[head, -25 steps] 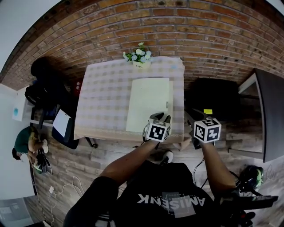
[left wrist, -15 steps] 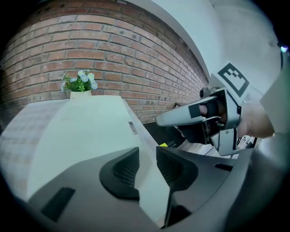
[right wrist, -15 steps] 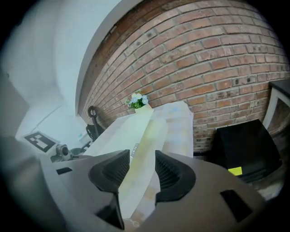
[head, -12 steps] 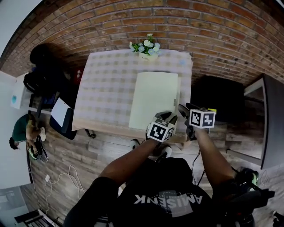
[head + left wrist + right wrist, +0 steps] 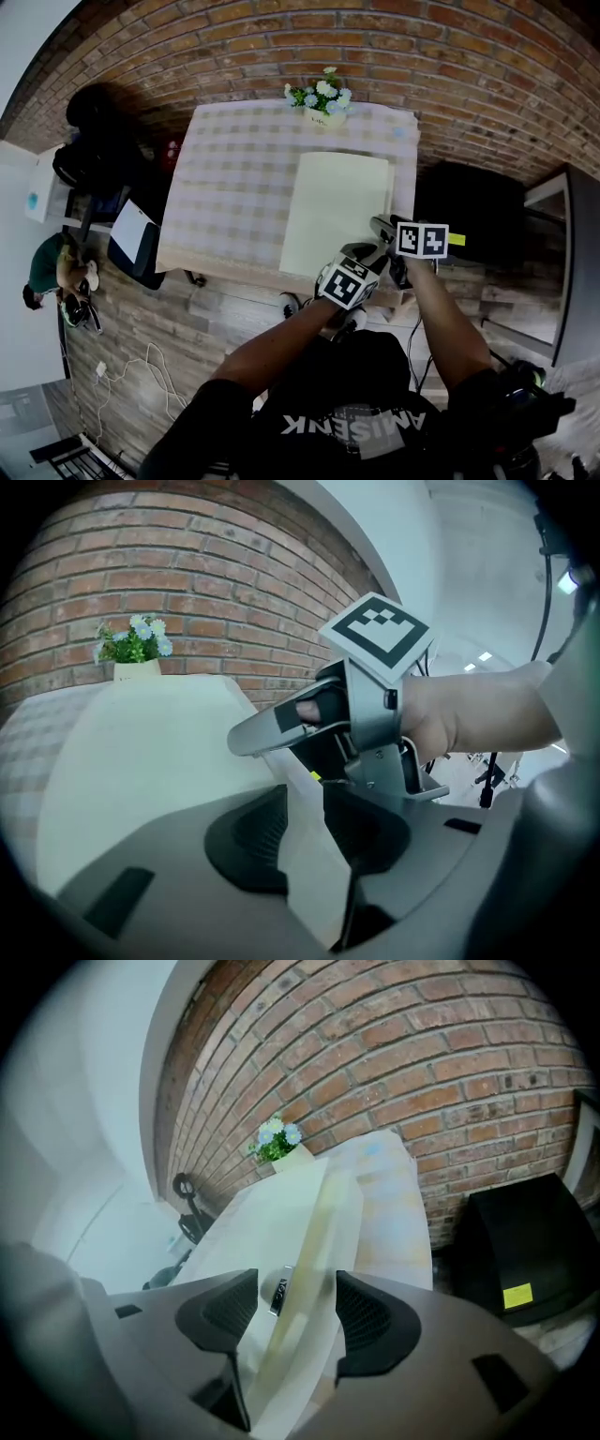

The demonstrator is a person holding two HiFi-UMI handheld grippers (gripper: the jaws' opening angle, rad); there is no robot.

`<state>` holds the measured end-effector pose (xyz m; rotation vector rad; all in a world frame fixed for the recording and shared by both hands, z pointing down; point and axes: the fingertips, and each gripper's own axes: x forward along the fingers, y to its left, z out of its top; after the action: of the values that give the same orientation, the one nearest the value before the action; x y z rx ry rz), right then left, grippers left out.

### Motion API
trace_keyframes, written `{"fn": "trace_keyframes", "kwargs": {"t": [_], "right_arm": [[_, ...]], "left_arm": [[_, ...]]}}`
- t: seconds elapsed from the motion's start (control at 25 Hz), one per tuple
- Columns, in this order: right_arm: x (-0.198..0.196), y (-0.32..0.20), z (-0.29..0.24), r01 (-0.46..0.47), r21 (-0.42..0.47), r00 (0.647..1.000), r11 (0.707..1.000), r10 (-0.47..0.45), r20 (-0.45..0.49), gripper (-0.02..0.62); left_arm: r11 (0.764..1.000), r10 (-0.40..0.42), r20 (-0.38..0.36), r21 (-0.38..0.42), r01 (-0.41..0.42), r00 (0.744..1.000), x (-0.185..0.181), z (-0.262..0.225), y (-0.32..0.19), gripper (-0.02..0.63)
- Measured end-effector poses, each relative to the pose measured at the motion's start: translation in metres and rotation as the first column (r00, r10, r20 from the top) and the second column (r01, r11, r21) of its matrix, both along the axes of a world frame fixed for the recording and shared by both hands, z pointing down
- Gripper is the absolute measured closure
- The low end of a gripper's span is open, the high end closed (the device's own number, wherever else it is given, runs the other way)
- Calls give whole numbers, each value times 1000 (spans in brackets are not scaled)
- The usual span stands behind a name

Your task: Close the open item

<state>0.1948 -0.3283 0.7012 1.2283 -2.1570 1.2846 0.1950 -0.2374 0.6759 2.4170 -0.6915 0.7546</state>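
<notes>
Holding: left gripper, jaws clamped on the near corner of the pale box.
Opening: right gripper, jaws spreading with the box's near right edge between them, pads clear of it.
Box: lying flat on the checked counter, toward its right side.
Backdrop: flower pot at the counter's far edge, against a brick wall.

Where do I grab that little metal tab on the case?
Pinch the tab across its flat faces, coming from the near end, along the edge of the case. It is thin and sticks out from that edge, so its faces likely hold best.
</notes>
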Motion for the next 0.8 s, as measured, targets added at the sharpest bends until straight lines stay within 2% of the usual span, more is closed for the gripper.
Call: {"fn": "trace_keyframes", "kwargs": {"t": [0.2,0.32,0.44,0.52,0.64,0.72,0.8], "right_arm": [[1,-1,11,-13,-26,1000,1000,13,-12,339],[3,1,12,-17,-37,1000,999,17,-11,339],[4,2,13,-22,-41,1000,999,21,-21,339],[5,2,12,-22,-39,999,999,21,-31,339],[8,2,12,-29,-42,999,999,27,-37,339],[9,2,13,-37,-48,999,998,36,-35,339],[11,3,15,-46,-54,999,997,44,-30,337]], "left_arm": [[1000,-6,-77,-29,4,997,-4,-8,-2,479],[998,-61,-110,-31,58,992,-19,-16,-9,479],[987,-156,-99,13,158,983,-58,-25,-26,479],[964,-261,-65,39,264,963,-101,-25,-43,479],[913,-407,33,63,404,913,-170,-15,-64,477],[884,-467,83,45,465,880,-202,-5,-70,476],[871,-490,85,18,490,868,-213,0,-71,476]]}}
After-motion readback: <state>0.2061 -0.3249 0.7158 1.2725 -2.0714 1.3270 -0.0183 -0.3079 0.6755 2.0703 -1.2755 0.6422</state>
